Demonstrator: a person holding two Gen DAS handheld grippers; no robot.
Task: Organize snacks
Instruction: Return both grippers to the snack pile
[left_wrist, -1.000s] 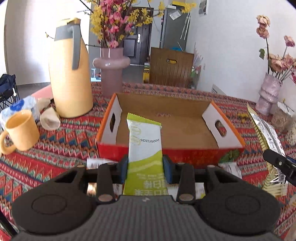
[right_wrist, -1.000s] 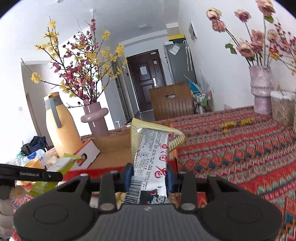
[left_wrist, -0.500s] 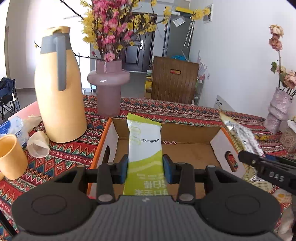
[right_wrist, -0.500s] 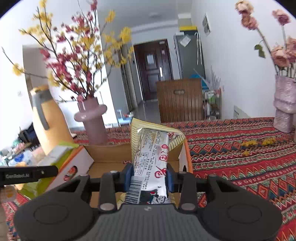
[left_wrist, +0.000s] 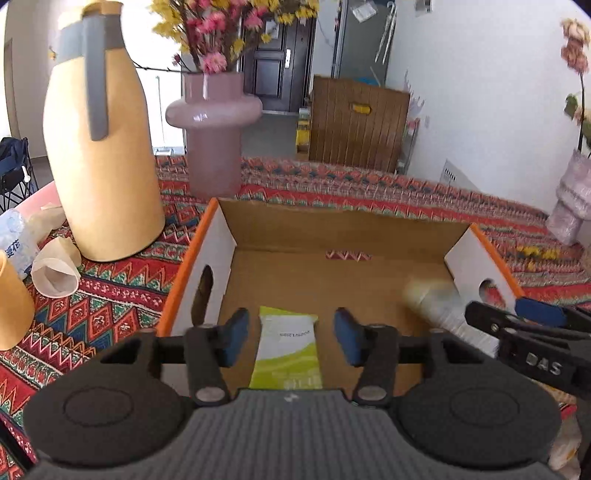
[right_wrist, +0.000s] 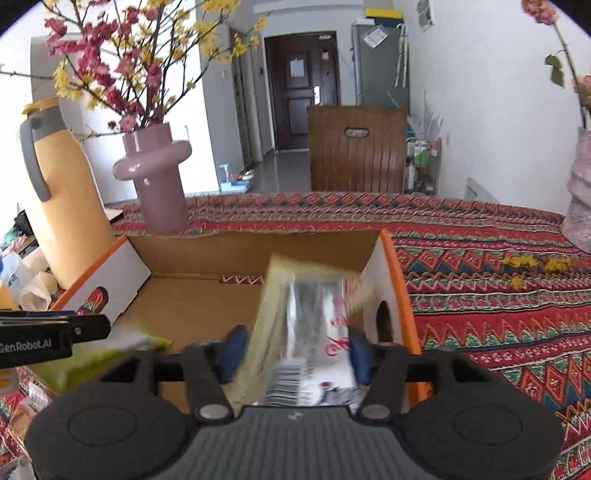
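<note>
Both tongs hang over the open orange-rimmed cardboard tray (left_wrist: 369, 236) on the patterned tablecloth. Left gripper (left_wrist: 291, 341): pads now spread wide; half a second ago they pinched the green-and-white sachet (left_wrist: 287, 354), which has dropped free and lies between them inside the tray's near edge, date print facing up. Right gripper (right_wrist: 293, 349): pads also parted, and the silver-and-yellow printed snack wrapper (right_wrist: 314, 325) is blurred, seemingly mid-fall toward the tray's right side. Judgement: both snacks delivered; more packets left to fetch. Sachet looks flat, unwrinkled, light.
</note>
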